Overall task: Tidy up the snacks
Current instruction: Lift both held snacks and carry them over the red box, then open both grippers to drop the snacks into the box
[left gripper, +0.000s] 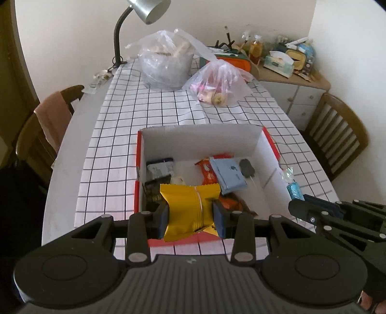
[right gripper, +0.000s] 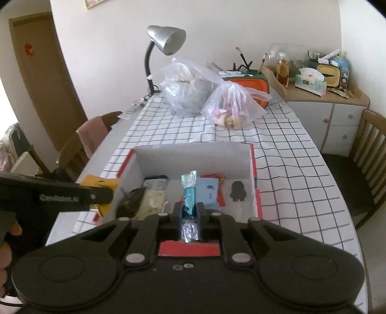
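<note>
A red-edged white cardboard box [left gripper: 200,137] [right gripper: 193,154] sits on the checked tablecloth and holds several snacks: a light blue packet [left gripper: 229,175] [right gripper: 208,192], an orange wrapper [left gripper: 207,170], a dark packet [left gripper: 160,166] and a black lollipop [left gripper: 247,167] [right gripper: 237,190]. My left gripper [left gripper: 191,212] is shut on a yellow snack packet [left gripper: 190,207], held above the box's near left part. My right gripper [right gripper: 189,212] is shut on a teal foil-wrapped candy [right gripper: 189,193] over the near edge. That candy [left gripper: 293,186] also shows at the box's right side in the left wrist view.
Two clear plastic bags [left gripper: 166,65] [left gripper: 217,83] stand at the table's far end beside a silver desk lamp [left gripper: 144,14]. Wooden chairs [left gripper: 337,135] [left gripper: 43,135] flank the table. A cluttered cabinet [right gripper: 325,96] stands at the back right.
</note>
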`<state>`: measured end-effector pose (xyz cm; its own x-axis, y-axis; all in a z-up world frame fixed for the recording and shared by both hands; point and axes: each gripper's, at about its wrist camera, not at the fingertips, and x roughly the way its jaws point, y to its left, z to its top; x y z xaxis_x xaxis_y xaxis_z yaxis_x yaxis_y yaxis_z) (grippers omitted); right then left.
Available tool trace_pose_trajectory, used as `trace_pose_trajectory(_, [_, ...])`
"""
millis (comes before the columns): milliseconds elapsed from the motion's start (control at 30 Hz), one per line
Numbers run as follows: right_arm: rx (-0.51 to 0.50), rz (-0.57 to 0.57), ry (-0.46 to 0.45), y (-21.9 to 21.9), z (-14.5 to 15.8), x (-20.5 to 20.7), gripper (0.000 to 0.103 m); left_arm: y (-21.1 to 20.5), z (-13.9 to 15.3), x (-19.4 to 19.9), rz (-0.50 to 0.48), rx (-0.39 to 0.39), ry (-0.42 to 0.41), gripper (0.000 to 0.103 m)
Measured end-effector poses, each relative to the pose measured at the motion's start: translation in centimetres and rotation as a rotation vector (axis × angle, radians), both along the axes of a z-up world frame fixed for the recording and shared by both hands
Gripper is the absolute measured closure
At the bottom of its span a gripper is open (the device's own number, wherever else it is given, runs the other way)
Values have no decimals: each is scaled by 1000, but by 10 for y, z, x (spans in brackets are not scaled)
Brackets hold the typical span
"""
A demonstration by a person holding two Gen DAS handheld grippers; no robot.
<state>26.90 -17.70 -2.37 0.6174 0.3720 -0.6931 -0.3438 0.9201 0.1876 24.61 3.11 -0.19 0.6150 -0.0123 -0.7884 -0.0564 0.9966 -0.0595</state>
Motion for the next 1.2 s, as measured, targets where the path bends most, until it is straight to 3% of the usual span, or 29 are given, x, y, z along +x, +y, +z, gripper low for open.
trace_pose_trajectory(533, [-102, 9, 137, 6, -63, 94, 94, 10, -53, 93, 37, -9, 154, 66])
trace_pose_trajectory(967, [-121, 74, 208, 22, -92, 109, 93, 3, -92, 132, 44, 15, 267, 66])
trace_pose_trajectory(1200, [-112, 81, 217, 23, -97, 109, 85, 0, -103, 135, 45, 24, 292, 65])
